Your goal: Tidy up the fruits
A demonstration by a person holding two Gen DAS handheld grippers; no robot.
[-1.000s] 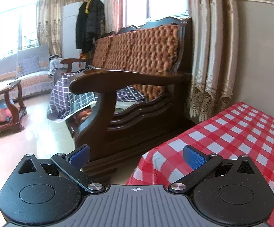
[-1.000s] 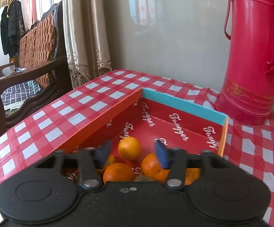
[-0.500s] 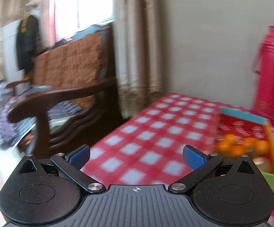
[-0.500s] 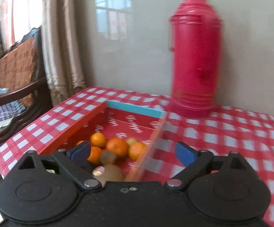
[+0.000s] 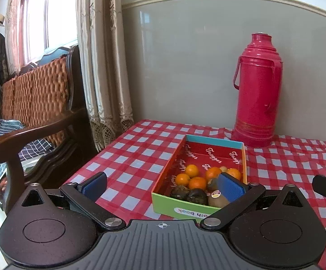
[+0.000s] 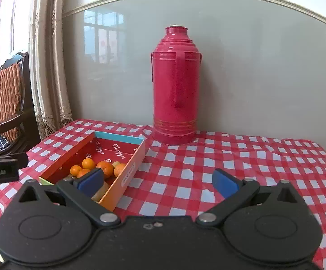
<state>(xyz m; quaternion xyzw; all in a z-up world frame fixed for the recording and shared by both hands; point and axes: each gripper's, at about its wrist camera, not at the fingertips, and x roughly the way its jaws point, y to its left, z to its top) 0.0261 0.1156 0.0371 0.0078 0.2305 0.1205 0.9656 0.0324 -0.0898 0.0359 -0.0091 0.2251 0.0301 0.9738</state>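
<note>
1. Left gripper: nearest item in the left wrist view. We hold it with jaws spread wide and nothing between them, low over the near edge of the worktop, in our judgement a resting pose with no grip needed.

2. Right gripper: nearest item in the right wrist view. Jaws likewise wide apart and empty, hovering over bare checked cloth at the box's 3 o'clock side. We take it as drawn back from the box, leaving the fruit free.

3. Box: shallow cardboard tray, green near wall, orange long sides, blue far rim, red printed floor. It sits just beyond the left gripper, toward the worktop's 9 o'clock edge. It serves as the collecting place for the fruit.

4. Kiwis and dark fruits: bunched against the box's near wall, at its 6 o'clock end.

5. Oranges: several, clustered touching one another, just behind the dark fruits. The far half of the box floor lies bare. We see no fruit loose on the cloth, so we judge the sorting close to done.

6. Flask: tall, red, upright at 12 o'clock against the wall, beyond the box's far corner and apart from it.

7. Wooden bench: off the worktop at 9 o'clock.
</note>
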